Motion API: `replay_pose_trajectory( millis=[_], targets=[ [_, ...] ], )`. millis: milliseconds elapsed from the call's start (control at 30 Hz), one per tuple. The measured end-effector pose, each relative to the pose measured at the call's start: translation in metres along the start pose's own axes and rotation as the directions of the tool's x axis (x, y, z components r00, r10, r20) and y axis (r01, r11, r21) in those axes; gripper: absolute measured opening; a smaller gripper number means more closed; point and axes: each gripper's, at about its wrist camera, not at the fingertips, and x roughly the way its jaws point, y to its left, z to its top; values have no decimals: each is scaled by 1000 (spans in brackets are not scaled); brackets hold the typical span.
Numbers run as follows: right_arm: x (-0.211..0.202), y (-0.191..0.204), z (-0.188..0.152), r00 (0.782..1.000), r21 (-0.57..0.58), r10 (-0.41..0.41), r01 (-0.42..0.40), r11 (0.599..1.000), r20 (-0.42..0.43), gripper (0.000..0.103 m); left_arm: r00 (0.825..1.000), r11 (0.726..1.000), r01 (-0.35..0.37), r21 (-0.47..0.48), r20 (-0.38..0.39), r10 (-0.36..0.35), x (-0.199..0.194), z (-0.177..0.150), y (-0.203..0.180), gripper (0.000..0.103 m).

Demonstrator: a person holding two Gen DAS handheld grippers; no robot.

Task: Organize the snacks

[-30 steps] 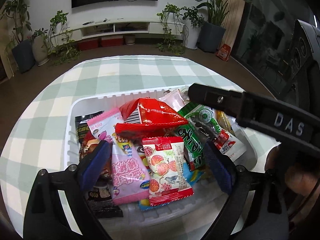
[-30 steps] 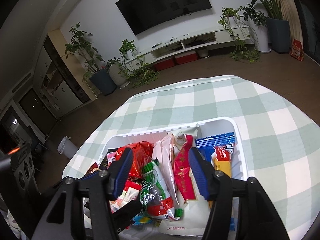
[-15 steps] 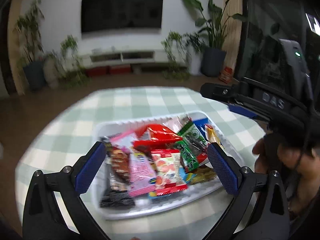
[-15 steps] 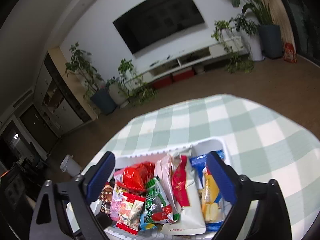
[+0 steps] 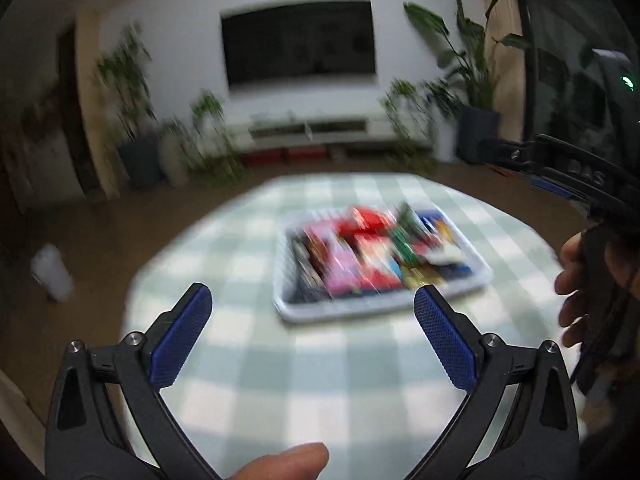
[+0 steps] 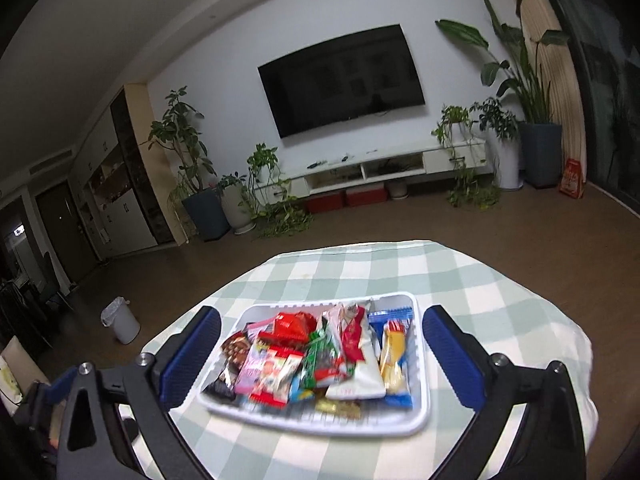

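A white tray (image 6: 418,408) full of snack packets sits on the green-and-white checked table; it also shows, blurred, in the left wrist view (image 5: 360,312). The packets include a red bag (image 6: 294,324), a pink packet (image 6: 252,368), a green packet (image 6: 320,356), a white and red bag (image 6: 356,364) and a blue and yellow packet (image 6: 394,356). My left gripper (image 5: 312,312) is open and empty, held back above the table in front of the tray. My right gripper (image 6: 320,340) is open and empty, raised above the tray's near side.
The checked tablecloth (image 6: 480,292) covers a round table. The right gripper and the hand on it (image 5: 576,276) show at the right of the left wrist view. A small white bin (image 6: 120,320) stands on the floor at the left. A TV wall and potted plants lie beyond.
Both grippers have opened wide and pulled back and up from the tray. The tray now looks smaller and farther off in both views.
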Motion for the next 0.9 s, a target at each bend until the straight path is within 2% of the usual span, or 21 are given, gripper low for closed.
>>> replay_pose_trajectory(
  millis=[67, 233, 333, 433, 500, 567, 633, 900],
  targets=[
    [-18, 3, -11, 1000, 15, -6, 6, 1000, 6, 103, 996, 993, 82, -82, -12, -83, -9, -7, 10, 103],
    [-56, 9, -45, 998, 37, -58, 57, 998, 13, 103, 996, 994, 89, -63, 0, -89, -24, -29, 6, 103],
    [-72, 13, -66, 994, 24, -109, 108, 994, 7, 103, 992, 991, 106, -84, -64, -112, -16, -46, 10, 103],
    [-75, 16, -85, 986, 15, -164, 164, 986, -26, 103, 996, 998, 49, -44, -73, -52, -12, -53, 10, 103],
    [-72, 18, -95, 978, 11, -196, 197, 980, -66, 103, 997, 999, 16, -51, -68, -20, -10, -54, 14, 103],
    [-65, 25, -106, 969, -15, -223, 223, 975, -105, 103, 996, 997, 14, -82, -86, -21, -3, -54, 21, 103],
    [-64, 33, -113, 964, -54, -243, 238, 970, -110, 103, 994, 996, -6, -92, -107, -4, 1, -55, 23, 103],
    [-63, 46, -127, 956, -112, -268, 256, 960, -119, 103, 991, 997, -24, -70, -133, 14, 11, -56, 21, 103]
  ],
)
